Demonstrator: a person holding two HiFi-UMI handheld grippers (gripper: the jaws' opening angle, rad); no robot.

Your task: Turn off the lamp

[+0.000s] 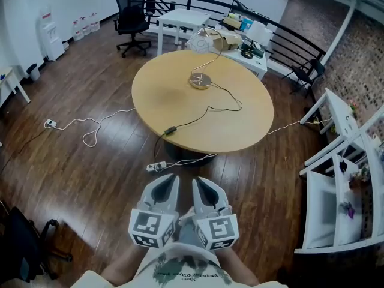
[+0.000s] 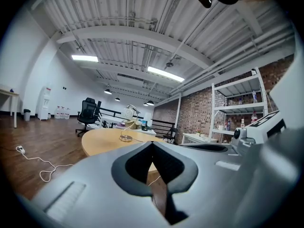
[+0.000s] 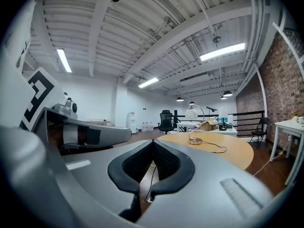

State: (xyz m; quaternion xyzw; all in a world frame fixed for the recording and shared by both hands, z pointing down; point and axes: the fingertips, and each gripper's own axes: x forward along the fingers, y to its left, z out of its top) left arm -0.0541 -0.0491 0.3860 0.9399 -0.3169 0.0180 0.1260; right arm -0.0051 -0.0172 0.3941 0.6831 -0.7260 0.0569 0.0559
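Note:
A lamp with a round metal base (image 1: 200, 80), a thin curved stem and a pale globe shade (image 1: 201, 40) stands on the far half of a round wooden table (image 1: 180, 107). Its black cord runs across the top to an inline switch (image 1: 170, 130) near the front edge, then down to a power strip (image 1: 157, 167) on the floor. My left gripper (image 1: 168, 181) and right gripper (image 1: 203, 183) are held side by side close to my body, short of the table, both shut and holding nothing. The lamp (image 2: 126, 137) shows far ahead in the left gripper view, and the lamp (image 3: 194, 140) likewise in the right gripper view.
A black office chair (image 1: 132, 18) and white tables (image 1: 183, 21) with clutter stand beyond the round table. A white shelving rack (image 1: 336, 179) stands at the right. A white cable (image 1: 90, 131) loops over the wooden floor at the left. A black railing (image 1: 288, 38) borders the back.

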